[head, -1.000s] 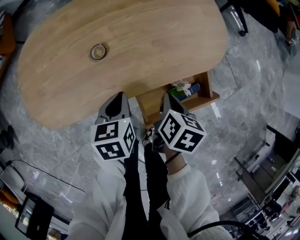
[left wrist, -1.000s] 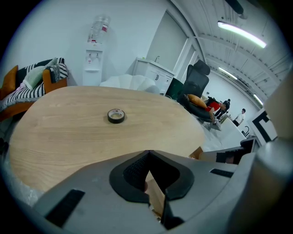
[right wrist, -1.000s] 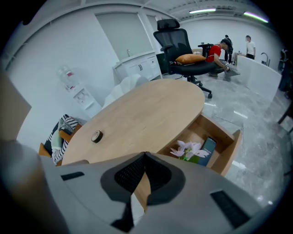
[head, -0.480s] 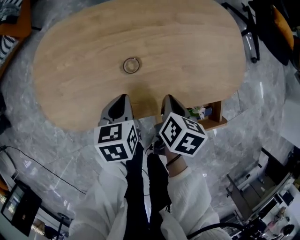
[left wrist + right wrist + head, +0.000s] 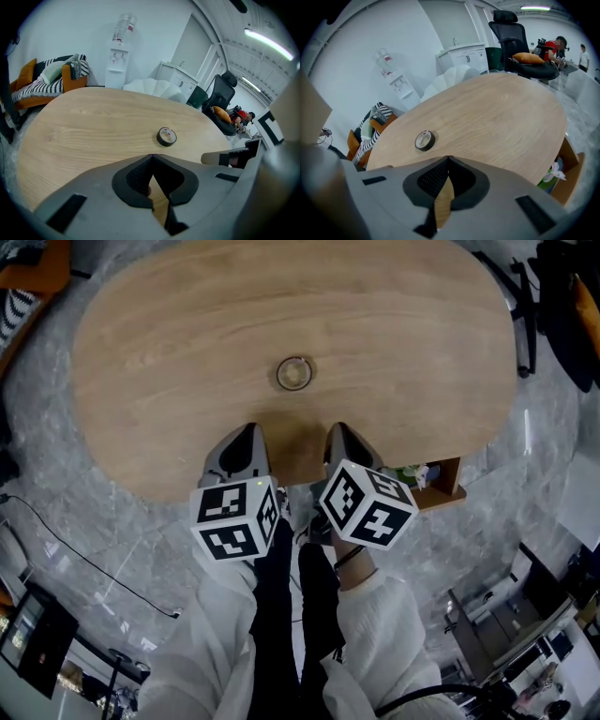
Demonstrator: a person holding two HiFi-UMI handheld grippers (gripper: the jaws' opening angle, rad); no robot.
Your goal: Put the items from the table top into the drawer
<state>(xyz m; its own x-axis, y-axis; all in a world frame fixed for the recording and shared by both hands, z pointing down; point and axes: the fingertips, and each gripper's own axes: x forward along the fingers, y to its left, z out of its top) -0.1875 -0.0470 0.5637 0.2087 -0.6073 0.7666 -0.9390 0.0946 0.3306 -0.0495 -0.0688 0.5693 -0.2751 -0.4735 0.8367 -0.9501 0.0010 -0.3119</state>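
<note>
I hold both grippers side by side in front of me, my forearms in white sleeves [image 5: 375,620] running up from the bottom of the head view. Each gripper tilts forward and down, its marker cube nearest me and its tips over the near edge of the tabletop [image 5: 178,324].

The left gripper [image 5: 247,430] has its jaws closed tip to tip. Its own view shows only the wood of the table through the gap behind the tips, so it carries nothing. The right gripper [image 5: 337,428] is the same: jaws pressed together at the tips and nothing held between them.

The roll of tape [image 5: 294,373] lies flat on the tabletop, near the middle. It sits beyond the gripper tips, roughly between the two lines they point along, and clear of both.

The drawer [image 5: 448,486] juts out open from under the near right edge of the tabletop, to the right of the right gripper. A green and white item [image 5: 412,472] lies inside it; I cannot tell what it is.
</note>
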